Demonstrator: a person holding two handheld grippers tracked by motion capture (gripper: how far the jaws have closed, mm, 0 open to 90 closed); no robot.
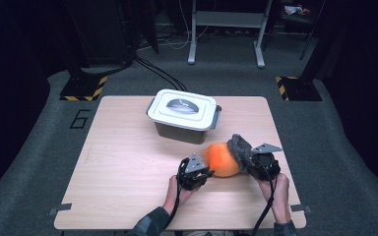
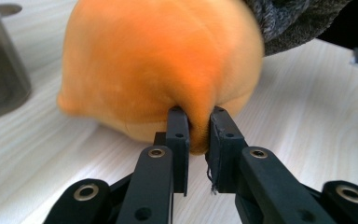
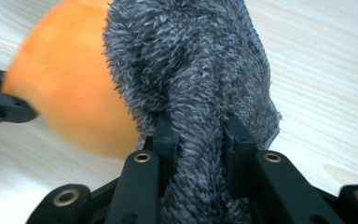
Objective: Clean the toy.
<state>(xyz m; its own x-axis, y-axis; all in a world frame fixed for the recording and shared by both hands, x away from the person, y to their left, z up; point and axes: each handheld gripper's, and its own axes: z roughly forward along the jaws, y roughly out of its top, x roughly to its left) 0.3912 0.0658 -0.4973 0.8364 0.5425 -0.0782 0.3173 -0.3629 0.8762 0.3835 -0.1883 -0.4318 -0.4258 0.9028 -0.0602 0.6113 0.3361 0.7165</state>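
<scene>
Holding the orange plush toy [image 1: 222, 159] just above the table [image 1: 128, 162], near the box [image 1: 183, 115] whose lid is on, both grippers are busy. Left gripper [image 2: 196, 126] is pinching an orange fold. Right gripper [image 3: 199, 135] is squeezing the toy's fuzzy gray cloth [image 3: 191, 70]. Putting it away is probably not done yet.

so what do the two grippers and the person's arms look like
Both the left gripper and right gripper are black, with linkage arms pinned by metal-ringed rivets and flat black fingers. Each carries a grey three-cornered plate on top and trails a black cable. The person wears dark patterned sleeves.
</scene>
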